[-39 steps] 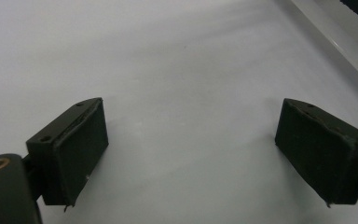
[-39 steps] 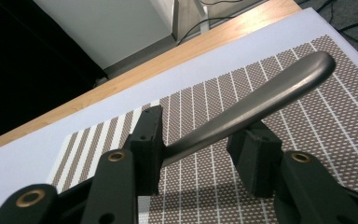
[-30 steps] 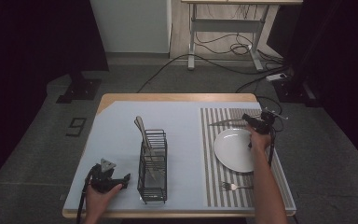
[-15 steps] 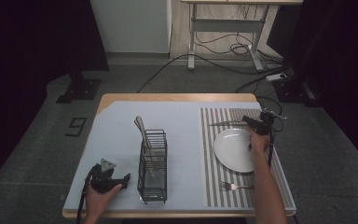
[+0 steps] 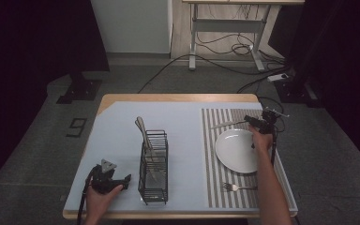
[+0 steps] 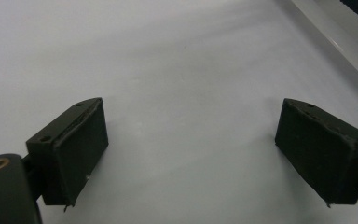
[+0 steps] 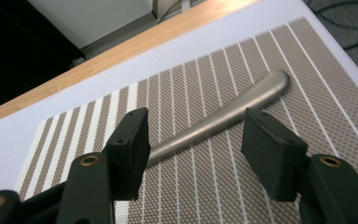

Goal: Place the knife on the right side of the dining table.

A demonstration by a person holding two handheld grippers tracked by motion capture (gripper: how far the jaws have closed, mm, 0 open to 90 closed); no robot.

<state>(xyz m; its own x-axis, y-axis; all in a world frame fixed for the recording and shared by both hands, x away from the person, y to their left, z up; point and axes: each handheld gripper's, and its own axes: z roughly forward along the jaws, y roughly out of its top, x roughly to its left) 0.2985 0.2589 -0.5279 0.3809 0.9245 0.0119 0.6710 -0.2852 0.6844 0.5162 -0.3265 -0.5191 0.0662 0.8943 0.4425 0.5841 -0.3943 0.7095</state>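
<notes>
**A thin, slippery knife lies loose between open fingers**

Nearest, the left gripper [image 5: 125, 179] rests on the desk [image 5: 117, 131] beside the rack [image 5: 153, 187]. Its fingers stand wide with nothing between them.

A fork [image 5: 236, 187] lies on the near end of the mat [image 5: 215, 178]. The plate [image 5: 236, 150] sits on the mat past it.

Farther off, the right gripper [image 7: 196, 144] is low over the far end of the mat. Its fingers have just been opening. They stand apart now and do not press on anything. The knife [image 7: 223, 119] lies flat on the mat. Its handle runs between the fingers and out past them.

The knife looks like smooth, shiny metal. It is probably hard and stiff, so it will not bend or break. It seems light, but it may be slippery, and it lies very low. The fingers would have to go right down to the mat and squeeze the thick, rounded handle from both sides. The thin blade end [image 5: 215, 126] would be harder to catch.
</notes>
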